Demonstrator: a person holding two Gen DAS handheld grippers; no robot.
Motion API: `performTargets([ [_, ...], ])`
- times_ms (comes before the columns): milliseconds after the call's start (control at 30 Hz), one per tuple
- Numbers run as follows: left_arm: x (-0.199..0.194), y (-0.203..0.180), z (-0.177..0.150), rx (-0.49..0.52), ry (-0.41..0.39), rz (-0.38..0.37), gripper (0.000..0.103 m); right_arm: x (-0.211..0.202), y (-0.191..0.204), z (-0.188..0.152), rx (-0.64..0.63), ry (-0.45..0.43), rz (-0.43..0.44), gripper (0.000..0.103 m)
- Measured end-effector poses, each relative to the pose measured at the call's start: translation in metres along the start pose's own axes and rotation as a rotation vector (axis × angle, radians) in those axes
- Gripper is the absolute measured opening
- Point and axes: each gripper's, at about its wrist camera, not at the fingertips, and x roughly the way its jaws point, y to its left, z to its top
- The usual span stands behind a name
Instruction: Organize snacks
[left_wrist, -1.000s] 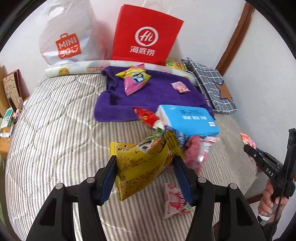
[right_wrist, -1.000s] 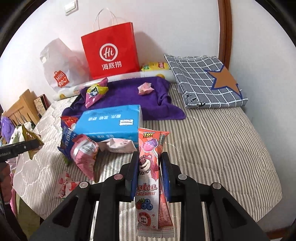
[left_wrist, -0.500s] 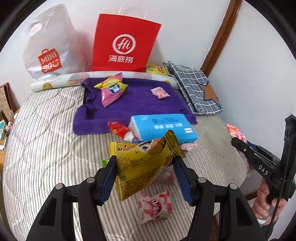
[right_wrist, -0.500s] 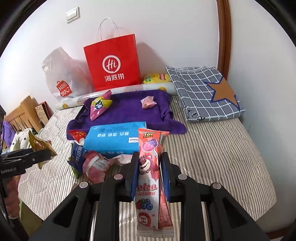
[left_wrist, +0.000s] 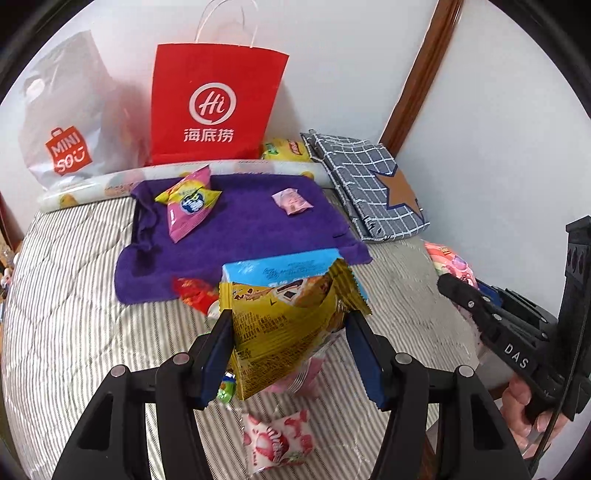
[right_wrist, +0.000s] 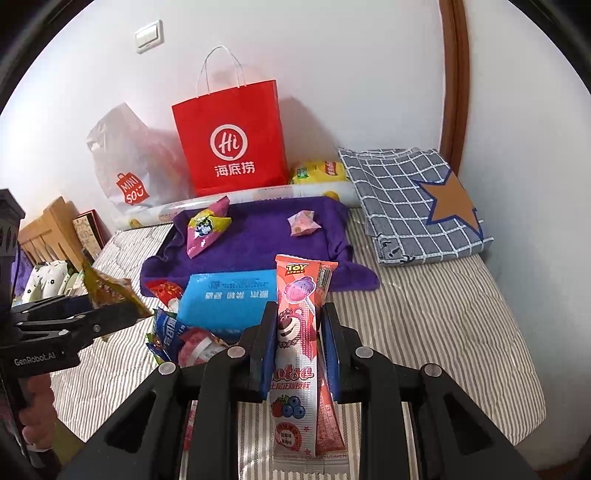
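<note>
Both hands loaded, held above the striped bed (left_wrist: 74, 295).

Left gripper (left_wrist: 291, 354): clenched on a yellow snack bag (left_wrist: 288, 332). The pads pinch it from both sides and the bag buckles between them, top edge fanned out. It hangs clear of the bed, over the loose pile near the front edge. I judge it light, crinkly, soft-walled and probably slick; the contents may crush if I squeeze harder. Best hold is across the middle, as now.

Right gripper (right_wrist: 297, 347): clenched on a long pink lolly packet (right_wrist: 299, 354), standing upright between the narrow jaws, with its tail hanging below. Flat film, also light; likely stiffer along its length. The grip sits at mid-length, which should stop it swinging.

Purple towel (left_wrist: 240, 236) lies further back on the bed, with a pink-and-yellow packet (left_wrist: 188, 206) and a small pink packet (left_wrist: 291, 199) on it, well apart. Blue tissue pack (right_wrist: 229, 299) lies just before the towel's near edge. Red paper bag (right_wrist: 232, 140) stands against the wall behind.

Strawberry packet (left_wrist: 277, 439) lies on the bed below the left gripper.

My guess: both held packets go to the towel.
</note>
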Motion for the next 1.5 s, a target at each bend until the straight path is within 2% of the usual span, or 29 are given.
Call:
performTargets([
  [400, 0.006, -0.001, 0.019, 0.018, -0.006, 0.007, 0.059, 0.01, 0.003, 0.022, 0.004, -0.015, 0.018, 0.023],
  [1500, 0.036, 0.024, 0.062, -0.034, -0.001, 0.04, 0.059, 0.058, -0.005, 0.064, 0.017, 0.005, 0.018, 0.023],
])
